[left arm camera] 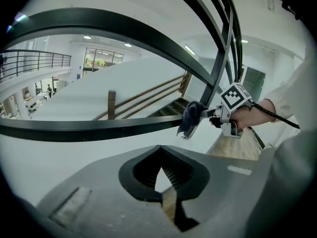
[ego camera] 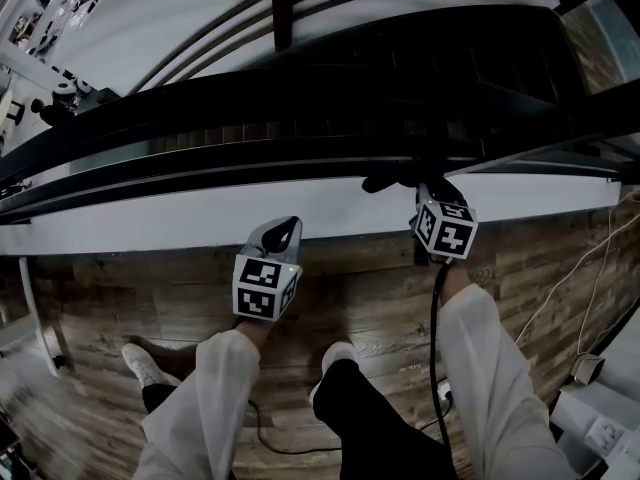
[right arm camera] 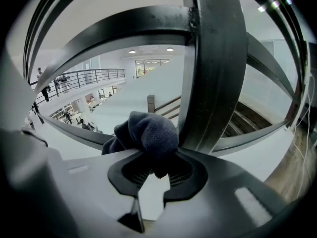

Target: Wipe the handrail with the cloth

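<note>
Wood-plank floor (ego camera: 380, 298) spreads near — a white shoe (ego camera: 140, 364) at its left. A white power socket (ego camera: 603, 434) sits near right; stairs (left arm camera: 171, 109) descend far.

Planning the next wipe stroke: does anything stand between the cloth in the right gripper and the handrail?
Nothing visible: the dark blue cloth sits at the black metal handrail bar. A vertical black post stands immediately to its right.

We see the cloth (right arm camera: 146, 133), dark blue and bunched, pinched in the right gripper (right arm camera: 153, 175) just beside a black upright of the handrail (left arm camera: 99, 125), whose flat dark bars curve away sideways.
</note>
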`<state>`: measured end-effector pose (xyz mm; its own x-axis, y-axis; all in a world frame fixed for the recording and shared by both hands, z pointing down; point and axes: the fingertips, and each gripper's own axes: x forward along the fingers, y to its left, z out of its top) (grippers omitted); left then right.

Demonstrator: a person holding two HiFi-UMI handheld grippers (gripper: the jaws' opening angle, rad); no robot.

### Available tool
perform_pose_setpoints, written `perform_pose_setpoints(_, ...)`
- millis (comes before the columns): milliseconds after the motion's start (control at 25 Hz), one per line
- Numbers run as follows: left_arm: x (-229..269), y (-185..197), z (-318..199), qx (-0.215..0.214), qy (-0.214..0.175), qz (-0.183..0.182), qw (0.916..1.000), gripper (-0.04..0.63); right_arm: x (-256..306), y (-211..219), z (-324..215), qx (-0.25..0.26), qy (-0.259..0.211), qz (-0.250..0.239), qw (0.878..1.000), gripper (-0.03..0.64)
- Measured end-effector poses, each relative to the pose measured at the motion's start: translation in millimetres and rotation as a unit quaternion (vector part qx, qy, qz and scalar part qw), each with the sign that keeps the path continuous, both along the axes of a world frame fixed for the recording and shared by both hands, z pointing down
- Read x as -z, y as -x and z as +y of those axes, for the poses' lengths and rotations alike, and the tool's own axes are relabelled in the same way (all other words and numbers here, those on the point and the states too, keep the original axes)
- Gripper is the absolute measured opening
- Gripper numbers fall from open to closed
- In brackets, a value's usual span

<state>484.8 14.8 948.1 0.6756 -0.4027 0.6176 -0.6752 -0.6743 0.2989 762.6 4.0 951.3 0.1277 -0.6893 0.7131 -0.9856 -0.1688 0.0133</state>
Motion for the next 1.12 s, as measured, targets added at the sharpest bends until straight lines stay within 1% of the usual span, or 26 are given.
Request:
perform_pose_setpoints(120, 7.2, 14.1, 0.9, -0.001, 0.002, -0.006, 1.0, 0.0, 12.3, 15.8, 6.1, 0.017, -0.003, 0.003, 1.0, 0.072)
perform_pose_setpoints(240, 25.3, 36.1, -2.6, 0.009, 0.003, -0.009, 0.9999, 0.0, 33.8, 40.4, 12.4, 0.033, -0.005, 0.003, 0.999, 0.072)
perform_pose_setpoints(400, 66.8, 70.0, -8.8, 0.021, -0.002, -0.009, 0.9997, 0.0, 68.8, 78.1, 27.7, 0.038, -0.002, -0.005, 0.999, 0.072)
perform_pose_setpoints(520, 105.7, 92.6, -24.4, 0.034, -0.024, -0.013, 0.9991, 0.0, 101.1, 101.7, 28.5, 0.042, -0.009, -0.015, 0.999, 0.072)
perform_pose_setpoints(600, 133.1, 119.4, -28.4, 0.05, -0.033, -0.014, 0.9981, 0.0, 127.9, 126.8, 31.9, 0.047, -0.017, -0.026, 0.998, 0.072)
perform_pose_setpoints(680, 163.9, 155.1, -23.4, 0.066, -0.035, -0.009, 0.9971, 0.0, 162.0, 161.6, 40.9, 0.057, -0.025, -0.031, 0.998, 0.072)
perform_pose_setpoints(760, 199.6, 190.1, -14.8, 0.075, -0.039, -0.005, 0.9964, 0.0, 201.4, 197.6, 50.6, 0.069, -0.033, -0.034, 0.996, 0.072)
perform_pose_setpoints(880, 251.2, 225.0, -12.0, 0.08, -0.048, 0.004, 0.9956, 0.0, 254.8, 236.6, 52.9, 0.074, -0.05, -0.05, 0.995, 0.072)
perform_pose_setpoints(960, 276.7, 244.7, -25.7, 0.081, -0.063, 0.008, 0.9947, 0.0, 277.5, 261.0, 39.4, 0.073, -0.059, -0.067, 0.993, 0.072)
perform_pose_setpoints(1000, 287.4, 253.4, -36.3, 0.077, -0.078, 0.007, 0.994, 0.0, 286.2, 273.7, 29.7, 0.074, -0.061, -0.072, 0.993, 0.072)
perform_pose_setpoints(1120, 328.6, 275.5, -65.2, 0.045, -0.137, -0.002, 0.9895, 0.0, 320.4, 312.6, 5.1, 0.083, -0.074, -0.073, 0.991, 0.072)
